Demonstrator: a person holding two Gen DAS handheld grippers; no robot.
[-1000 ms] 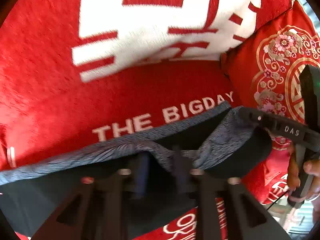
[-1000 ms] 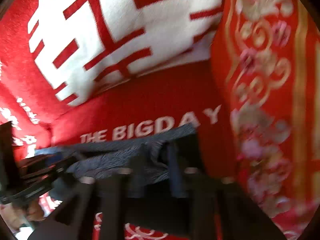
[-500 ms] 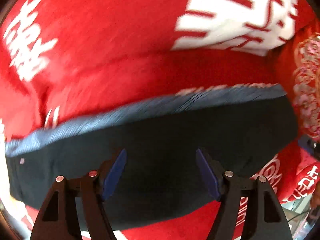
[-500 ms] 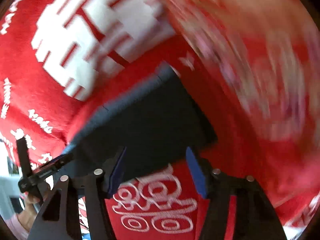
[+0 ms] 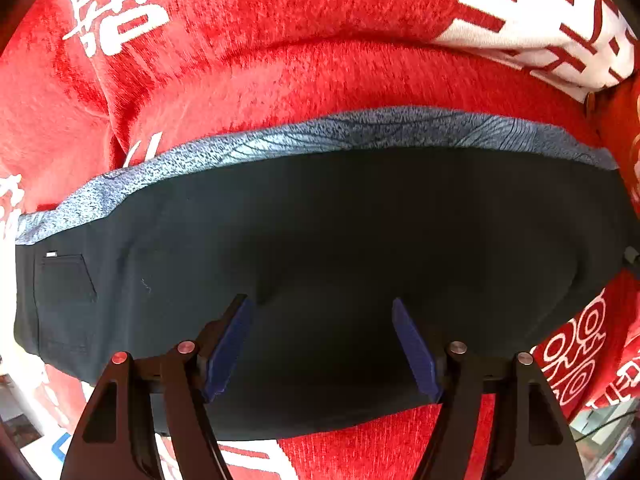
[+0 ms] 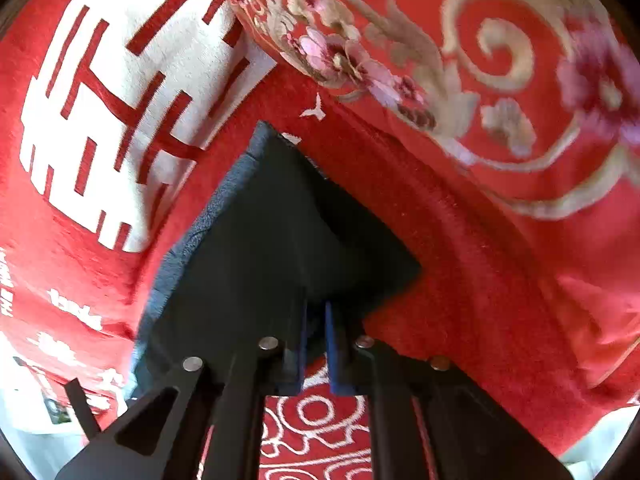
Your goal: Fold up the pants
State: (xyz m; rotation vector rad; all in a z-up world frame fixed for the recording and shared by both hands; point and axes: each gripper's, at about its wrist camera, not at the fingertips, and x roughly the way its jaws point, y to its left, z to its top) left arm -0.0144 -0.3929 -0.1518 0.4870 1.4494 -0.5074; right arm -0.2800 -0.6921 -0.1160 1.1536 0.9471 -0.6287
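Right gripper [image 6: 316, 316] has just snapped its jaws together at the near edge of the pants [image 5: 340, 248], apparently nipping the hem — left gripper [image 5: 322, 312] hovers spread above them; pants lie on the red blanket [image 5: 280, 72], so a shallow pinch could slip when lifted

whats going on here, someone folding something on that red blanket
A person is folding dark pants with a hand-held gripper in each hand, on a red blanket with white lettering. The pants lie flat with the blue-grey waistband along the far edge. The left hand-held gripper hovers open over the cloth, gripping nothing. The right hand-held gripper has just been closing and is pinched shut at the pants' near edge.
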